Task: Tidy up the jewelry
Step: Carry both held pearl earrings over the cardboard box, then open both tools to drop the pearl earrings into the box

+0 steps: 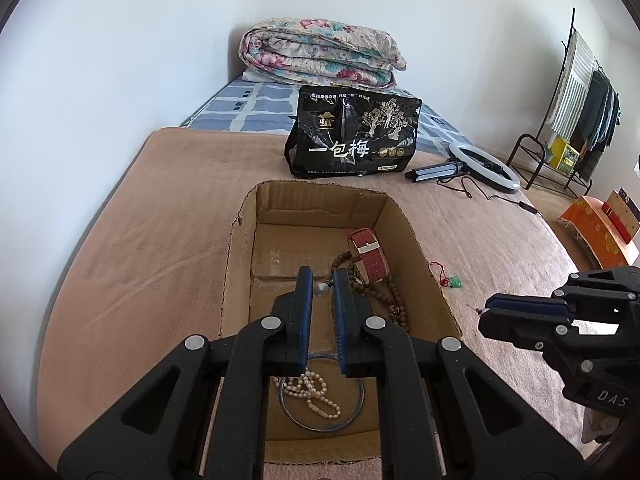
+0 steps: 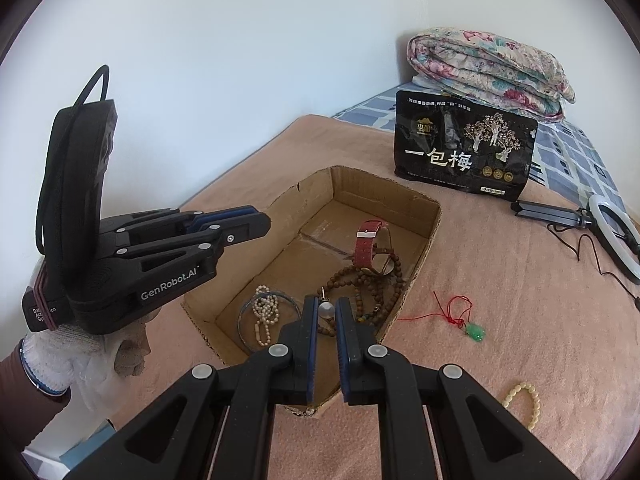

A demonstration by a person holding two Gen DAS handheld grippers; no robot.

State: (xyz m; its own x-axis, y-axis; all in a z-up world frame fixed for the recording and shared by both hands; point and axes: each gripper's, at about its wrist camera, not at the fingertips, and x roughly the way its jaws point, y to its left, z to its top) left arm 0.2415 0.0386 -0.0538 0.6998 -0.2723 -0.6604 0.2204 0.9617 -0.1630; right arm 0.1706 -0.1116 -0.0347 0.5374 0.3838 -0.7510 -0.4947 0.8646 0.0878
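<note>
Grippers, two, are each pinching one pearl earring, left gripper (image 1: 321,290) and right gripper (image 2: 326,310) hovering over one cardboard box (image 2: 424,236), earring posts barely discernible.

- The left gripper (image 2: 256,216) is matte black plastic, with blue ribbed pads (image 2: 236,213) and round silver pivot pins along its linkage arms.
- "GenRobot.AI" is printed in white on its side; a black cable loops over the tall housing behind the fingers.
- Below it, the hand (image 2: 100,356) wears a white knit glove above a brown sleeve.
- The right gripper (image 2: 327,312) has the same black linkage arms, silver pins and blue pads (image 2: 339,320).
</note>
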